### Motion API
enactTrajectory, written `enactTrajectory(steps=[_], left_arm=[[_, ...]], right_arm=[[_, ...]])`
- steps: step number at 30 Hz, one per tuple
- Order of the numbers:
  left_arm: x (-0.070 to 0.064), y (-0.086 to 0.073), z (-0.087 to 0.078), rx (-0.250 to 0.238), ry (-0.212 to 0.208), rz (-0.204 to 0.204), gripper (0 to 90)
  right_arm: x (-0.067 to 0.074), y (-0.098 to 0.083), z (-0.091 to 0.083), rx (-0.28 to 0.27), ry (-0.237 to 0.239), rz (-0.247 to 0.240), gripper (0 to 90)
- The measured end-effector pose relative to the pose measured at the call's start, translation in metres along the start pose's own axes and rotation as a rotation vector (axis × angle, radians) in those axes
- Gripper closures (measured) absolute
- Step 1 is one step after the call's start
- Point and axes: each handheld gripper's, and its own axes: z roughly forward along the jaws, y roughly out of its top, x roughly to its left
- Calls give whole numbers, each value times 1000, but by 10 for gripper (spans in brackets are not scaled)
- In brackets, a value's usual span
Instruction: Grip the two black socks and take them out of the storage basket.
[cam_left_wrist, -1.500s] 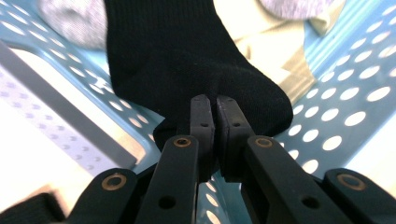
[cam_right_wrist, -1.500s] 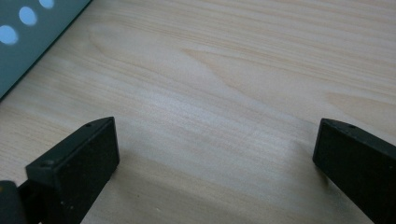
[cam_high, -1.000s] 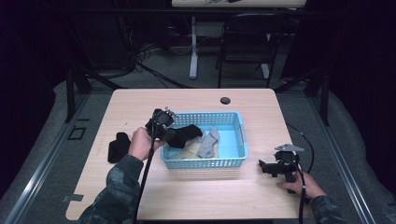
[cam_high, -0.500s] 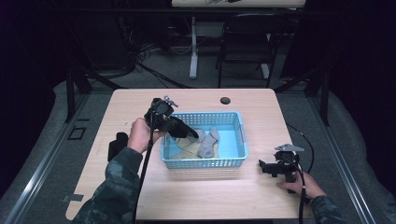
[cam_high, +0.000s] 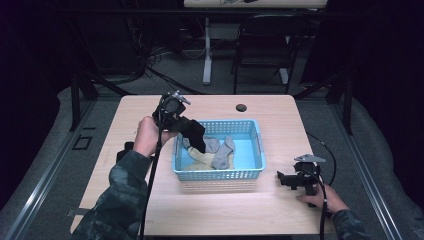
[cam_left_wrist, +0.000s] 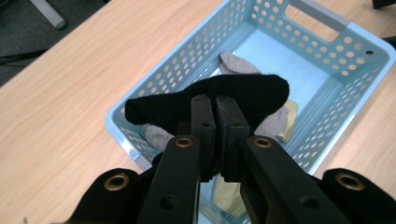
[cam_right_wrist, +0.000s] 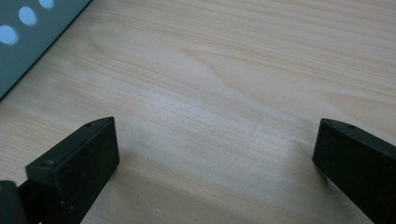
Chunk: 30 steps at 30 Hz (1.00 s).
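Lifted clear since a second ago, the black sock (cam_high: 194, 134) hangs pinched in the left gripper (cam_left_wrist: 215, 112) above the blue basket's (cam_high: 218, 174) nine-o'clock rim; removal looks underway.

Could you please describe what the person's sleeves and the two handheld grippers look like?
Both forearms wear camouflage-patterned sleeves. The left gripper is black, with two flat rectangular fingers on arms fastened by brass-coloured rivets; a black cable trails from it. The right gripper is also black, carries a grey three-cornered plate on top, and trails a black cable.
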Motion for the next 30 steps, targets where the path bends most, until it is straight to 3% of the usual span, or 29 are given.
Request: enactTrajectory(steps=[9,16,30], left_arm=[[4,14,-19,-42,23,9,868],[11,16,-38,-90,50,-7,868],[38,-6,-79,-136,130,-72,867]], right_arm=[[0,0,0,3,-1,-2,0],[0,0,0,4,0,-2,0],[0,0,0,4,0,-2,0]])
